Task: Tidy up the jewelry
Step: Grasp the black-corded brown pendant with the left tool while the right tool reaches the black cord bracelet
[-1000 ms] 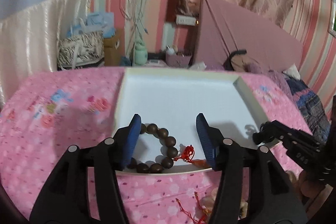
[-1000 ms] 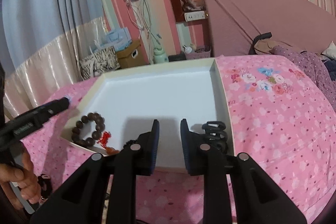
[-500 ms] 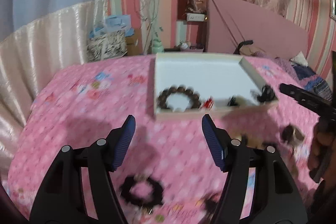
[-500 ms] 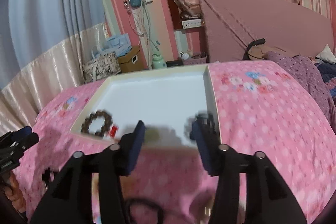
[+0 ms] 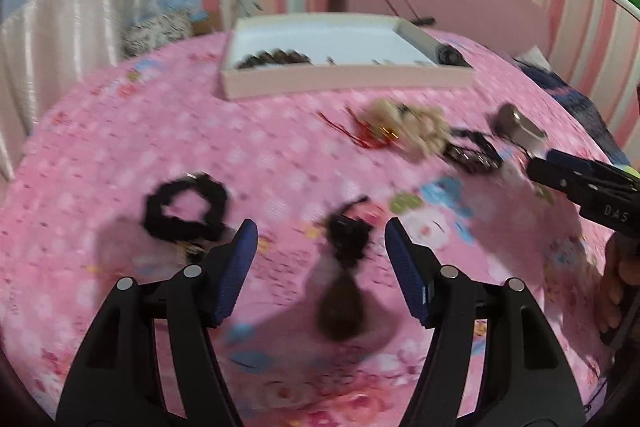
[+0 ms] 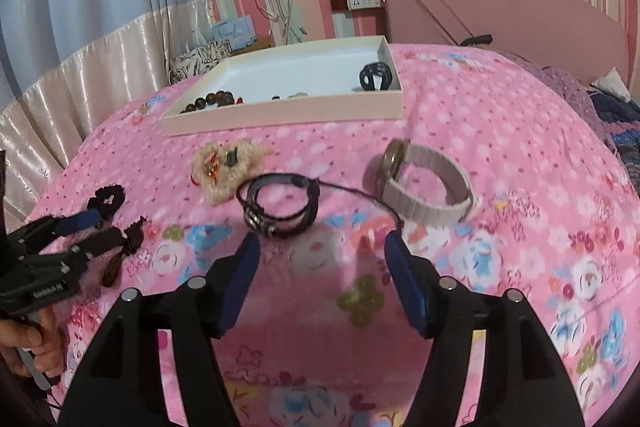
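Observation:
My left gripper (image 5: 320,231) is open low over the pink bedspread, with a black knotted cord and its brown pendant (image 5: 344,267) lying between the fingers, untouched. A black scrunchie (image 5: 184,207) lies to its left. My right gripper (image 6: 322,245) has its jaws opening with nothing between them. A coiled black cord bracelet (image 6: 280,207) lies just beyond its tips, and a beige-band watch (image 6: 424,183) sits to the right. The white tray (image 6: 288,115) further back holds a brown bead bracelet (image 6: 208,101) and a black hair claw (image 6: 374,75).
A cream crochet flower piece (image 6: 224,167) with red thread lies between the tray and the cord bracelet. A pink headboard, curtains and bags stand beyond the bed. The left gripper (image 6: 80,227) shows at the left of the right wrist view, with a hand below it.
Both grippers drew back from the tray to the near part of the bed and sank lower. The right jaws went from nearly shut to wide. The bead bracelet stayed in the tray.

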Action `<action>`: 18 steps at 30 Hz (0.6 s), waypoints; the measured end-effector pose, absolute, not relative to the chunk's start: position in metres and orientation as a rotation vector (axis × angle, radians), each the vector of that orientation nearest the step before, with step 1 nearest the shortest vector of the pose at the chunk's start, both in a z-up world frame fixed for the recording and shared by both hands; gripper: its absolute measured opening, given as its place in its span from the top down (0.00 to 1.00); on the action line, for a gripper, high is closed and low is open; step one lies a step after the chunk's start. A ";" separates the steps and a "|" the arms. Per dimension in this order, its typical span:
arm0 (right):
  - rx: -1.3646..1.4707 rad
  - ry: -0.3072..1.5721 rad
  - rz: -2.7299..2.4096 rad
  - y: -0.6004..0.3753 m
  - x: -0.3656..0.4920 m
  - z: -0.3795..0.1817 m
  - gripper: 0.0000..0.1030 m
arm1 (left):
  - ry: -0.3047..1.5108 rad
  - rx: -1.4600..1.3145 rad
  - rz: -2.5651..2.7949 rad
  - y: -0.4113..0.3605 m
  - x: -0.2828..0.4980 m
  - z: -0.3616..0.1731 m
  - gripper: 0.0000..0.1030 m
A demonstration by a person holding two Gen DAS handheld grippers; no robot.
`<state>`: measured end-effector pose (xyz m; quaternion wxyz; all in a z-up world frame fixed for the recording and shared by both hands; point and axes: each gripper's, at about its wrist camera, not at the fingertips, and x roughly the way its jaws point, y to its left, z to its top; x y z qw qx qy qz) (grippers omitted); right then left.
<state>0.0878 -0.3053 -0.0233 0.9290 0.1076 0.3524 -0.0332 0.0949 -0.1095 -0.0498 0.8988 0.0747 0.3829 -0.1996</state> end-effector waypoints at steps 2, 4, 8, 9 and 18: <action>0.219 0.729 -0.068 -0.306 0.089 -0.025 0.37 | 0.825 0.177 -0.407 -0.117 0.097 -0.058 0.37; 0.221 0.729 -0.066 -0.305 0.089 -0.026 0.37 | 0.855 0.173 -0.421 -0.120 0.102 -0.063 0.43; 0.215 0.747 -0.059 -0.300 0.095 -0.031 0.37 | 0.864 0.208 -0.415 -0.128 0.104 -0.066 0.58; 0.216 0.752 -0.057 -0.300 0.097 -0.031 0.37 | 0.858 0.217 -0.413 -0.130 0.104 -0.066 0.67; 0.166 0.762 0.011 -0.283 0.121 -0.027 0.35 | 0.838 0.161 -0.392 -0.120 0.122 -0.052 0.76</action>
